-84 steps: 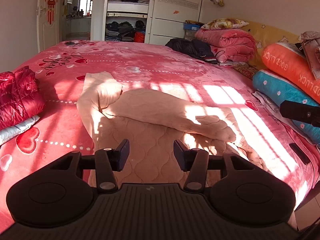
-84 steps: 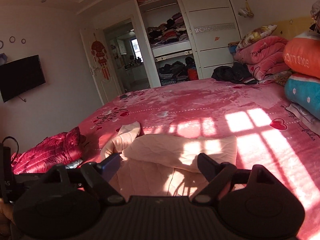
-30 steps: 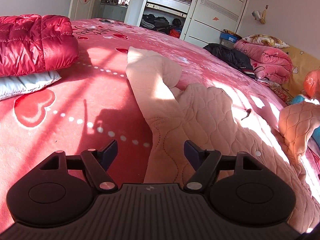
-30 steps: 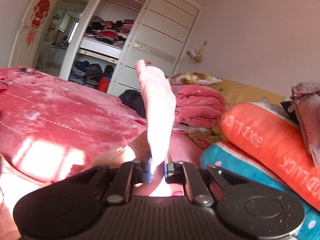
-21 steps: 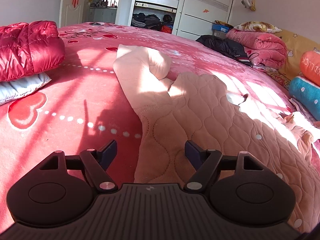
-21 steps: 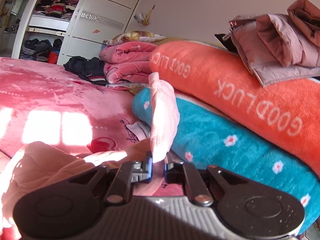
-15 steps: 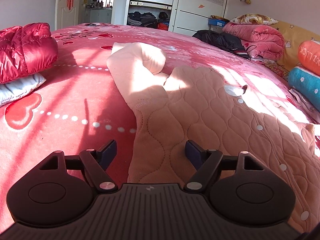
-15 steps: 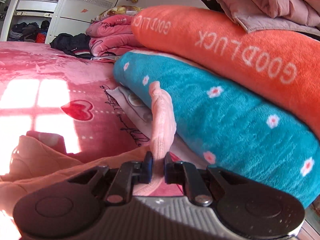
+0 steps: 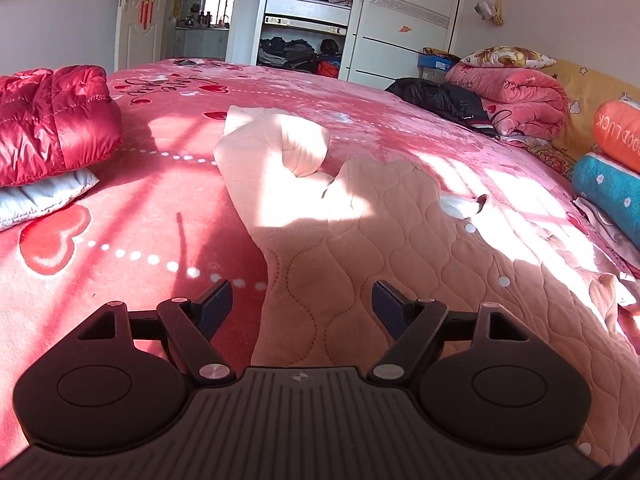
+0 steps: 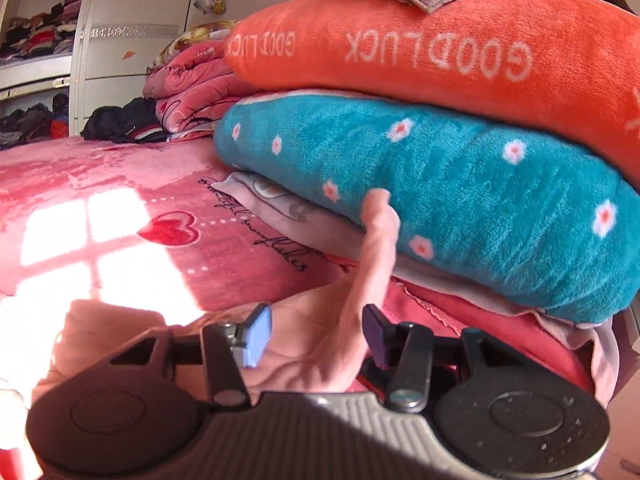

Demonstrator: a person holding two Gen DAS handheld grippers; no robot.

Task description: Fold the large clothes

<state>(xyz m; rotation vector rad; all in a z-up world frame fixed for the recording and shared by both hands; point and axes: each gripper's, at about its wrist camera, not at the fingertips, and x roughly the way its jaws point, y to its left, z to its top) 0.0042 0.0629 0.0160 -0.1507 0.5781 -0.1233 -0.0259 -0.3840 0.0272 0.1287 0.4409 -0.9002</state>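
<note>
A pale pink quilted garment (image 9: 400,248) lies spread over the red bedspread (image 9: 120,240), one sleeve (image 9: 272,160) bunched at its far left. My left gripper (image 9: 302,306) hovers open over the garment's near left edge, nothing between its fingers. In the right wrist view my right gripper (image 10: 318,336) sits low at the bed's right side, its jaws opening. The garment's other sleeve end (image 10: 372,256) stands up between the parted fingers, leaning on the teal pillow (image 10: 460,196); the pads no longer press it.
An orange "GOOD LUCK" pillow (image 10: 440,52) is stacked on the teal one, clothes piled on top. A red puffer jacket (image 9: 52,116) rests on a grey cushion at the bed's left. Folded pink blankets (image 9: 516,96) and a black garment (image 9: 440,100) lie by the wardrobe.
My right gripper carried the sleeve end rightward and down to the pillows, then parted its fingers off it. The garment now lies spread out wider. The left gripper stayed open and nearly still.
</note>
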